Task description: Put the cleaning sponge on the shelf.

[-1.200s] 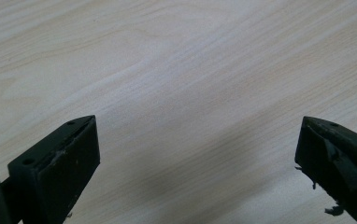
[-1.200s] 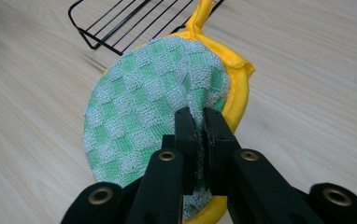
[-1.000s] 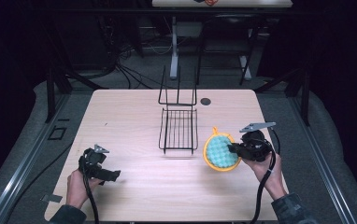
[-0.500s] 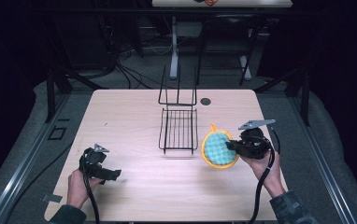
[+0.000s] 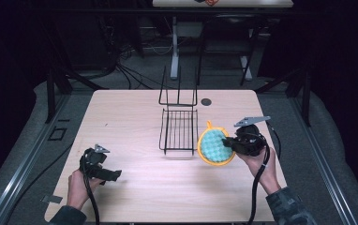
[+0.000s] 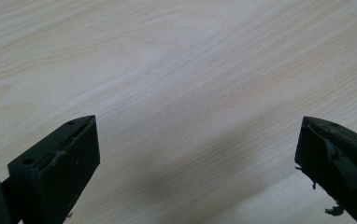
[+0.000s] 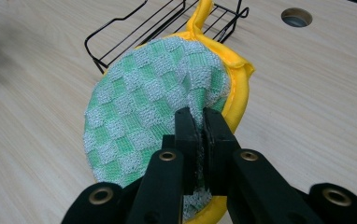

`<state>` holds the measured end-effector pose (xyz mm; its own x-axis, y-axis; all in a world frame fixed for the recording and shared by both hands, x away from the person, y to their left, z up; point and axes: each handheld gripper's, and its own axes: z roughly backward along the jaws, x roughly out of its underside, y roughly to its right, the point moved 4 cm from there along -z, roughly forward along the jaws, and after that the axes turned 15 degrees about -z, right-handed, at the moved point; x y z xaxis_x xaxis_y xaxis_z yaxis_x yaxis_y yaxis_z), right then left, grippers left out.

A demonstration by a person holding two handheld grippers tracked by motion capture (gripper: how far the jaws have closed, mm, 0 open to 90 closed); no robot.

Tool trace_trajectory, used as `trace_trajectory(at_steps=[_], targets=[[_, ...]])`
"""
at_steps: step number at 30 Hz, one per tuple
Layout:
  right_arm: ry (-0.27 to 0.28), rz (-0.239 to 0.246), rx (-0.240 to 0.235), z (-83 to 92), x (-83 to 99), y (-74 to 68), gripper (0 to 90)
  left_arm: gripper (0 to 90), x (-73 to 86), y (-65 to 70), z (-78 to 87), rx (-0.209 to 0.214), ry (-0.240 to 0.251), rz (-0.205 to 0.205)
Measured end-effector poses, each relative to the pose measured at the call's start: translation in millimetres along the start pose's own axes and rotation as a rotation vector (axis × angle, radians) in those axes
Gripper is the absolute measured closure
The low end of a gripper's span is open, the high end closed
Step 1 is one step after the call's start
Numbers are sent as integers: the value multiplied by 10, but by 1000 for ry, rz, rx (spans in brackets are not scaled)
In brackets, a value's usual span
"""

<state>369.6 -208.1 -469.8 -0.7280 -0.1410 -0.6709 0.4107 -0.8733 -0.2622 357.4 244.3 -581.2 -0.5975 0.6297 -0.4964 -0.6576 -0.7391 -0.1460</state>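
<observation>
**Round potholder, held beside wire rack**

High view: potholder [image 5: 216,146], green-checked with yellow rim, held just right of the black wire rack [image 5: 179,126] by the right gripper [image 5: 231,144].

Left gripper view: left gripper [image 6: 197,154] spread wide over bare worktop [image 6: 176,70].

Right gripper view: jaws clenched on the potholder's edge.

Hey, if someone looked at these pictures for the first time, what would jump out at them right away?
Most striking is the round green-checked sponge pad with its yellow rim, pinched at its edge by the right claw beside the black wire rack at the table's middle. The left claw hangs wide open over bare pale wood near the table's front left.
</observation>
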Motion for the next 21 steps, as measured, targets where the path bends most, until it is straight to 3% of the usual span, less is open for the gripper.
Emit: trace_trajectory(at_steps=[10, 21], targets=[[-7, 15, -21, -110, -62, -80, 864, 0, -7, 1, 9, -8, 4, -1], [11, 13, -25, -111, -139, -106, 864, 0, -9, -3, 15, -14, 2, -3]])
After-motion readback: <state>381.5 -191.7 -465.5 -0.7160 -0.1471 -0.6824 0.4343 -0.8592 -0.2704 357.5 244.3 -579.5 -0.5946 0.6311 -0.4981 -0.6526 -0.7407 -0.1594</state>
